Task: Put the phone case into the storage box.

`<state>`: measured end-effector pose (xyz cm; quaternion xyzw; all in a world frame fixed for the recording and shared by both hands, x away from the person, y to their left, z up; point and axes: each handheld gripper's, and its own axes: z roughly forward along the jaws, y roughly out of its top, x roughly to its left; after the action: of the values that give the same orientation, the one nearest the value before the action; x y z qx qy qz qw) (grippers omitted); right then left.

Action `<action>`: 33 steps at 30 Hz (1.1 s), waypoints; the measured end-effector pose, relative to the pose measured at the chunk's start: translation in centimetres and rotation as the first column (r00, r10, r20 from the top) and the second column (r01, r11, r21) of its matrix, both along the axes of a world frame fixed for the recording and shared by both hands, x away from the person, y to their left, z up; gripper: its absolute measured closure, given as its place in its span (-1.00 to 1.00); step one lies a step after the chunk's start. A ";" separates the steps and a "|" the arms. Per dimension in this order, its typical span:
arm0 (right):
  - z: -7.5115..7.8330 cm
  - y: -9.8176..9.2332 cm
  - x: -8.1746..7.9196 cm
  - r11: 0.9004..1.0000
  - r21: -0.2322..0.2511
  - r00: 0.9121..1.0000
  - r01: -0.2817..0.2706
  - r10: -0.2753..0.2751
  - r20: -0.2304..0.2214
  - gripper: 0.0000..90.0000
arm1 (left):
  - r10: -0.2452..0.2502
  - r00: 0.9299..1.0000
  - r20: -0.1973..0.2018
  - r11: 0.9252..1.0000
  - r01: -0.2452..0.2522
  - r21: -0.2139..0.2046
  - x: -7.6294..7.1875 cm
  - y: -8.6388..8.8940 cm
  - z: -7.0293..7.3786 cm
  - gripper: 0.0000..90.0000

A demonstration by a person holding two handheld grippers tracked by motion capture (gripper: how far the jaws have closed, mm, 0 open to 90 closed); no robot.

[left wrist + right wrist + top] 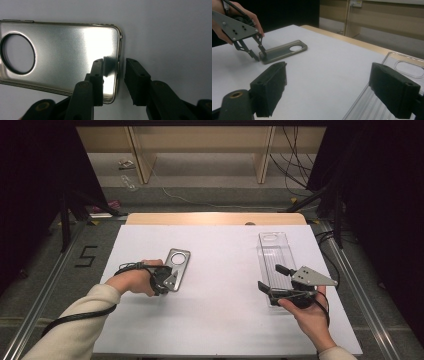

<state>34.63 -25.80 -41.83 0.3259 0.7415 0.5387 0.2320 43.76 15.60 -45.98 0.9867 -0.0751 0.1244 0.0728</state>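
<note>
Silver phone case [177, 266] lies flat on the white worktop [220, 320], at nine o'clock; left claw [113, 75] straddles its end edge, narrow, not yet pinching; right claw [332, 92] gapes wide over a clear case [275, 252] at three o'clock.

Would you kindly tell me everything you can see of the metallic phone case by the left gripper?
The metallic phone case is a grey-silver, rounded-corner shell with a shiny brushed face, a gold-toned raised rim and a large round black-ringed camera hole near its far end. It lies flat on the white table, left of centre. The left gripper straddles its near short edge, one jaw over the face, one outside the rim; whether the jaws already press it I cannot tell.
</note>
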 end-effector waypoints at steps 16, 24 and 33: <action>-0.1 0.0 0.0 1.000 -0.002 1.000 -0.001 0.001 -0.001 -0.65 | -0.005 1.000 -0.007 1.000 0.005 0.024 -0.1 -0.1 -0.1 0.67; -0.1 0.0 0.0 1.000 -0.005 1.000 -0.003 0.003 -0.005 -0.65 | -0.011 1.000 -0.008 1.000 0.011 0.024 -0.1 -0.2 -0.1 0.79; -0.1 0.0 0.1 1.000 -0.006 1.000 -0.001 0.001 -0.006 -0.65 | -0.019 1.000 -0.008 0.999 0.019 0.032 -0.1 -0.2 -0.1 0.86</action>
<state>34.69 -25.81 -41.97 0.3262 0.7440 0.5356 0.2305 43.66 15.43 -46.08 0.9875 -0.0861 0.1187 0.0586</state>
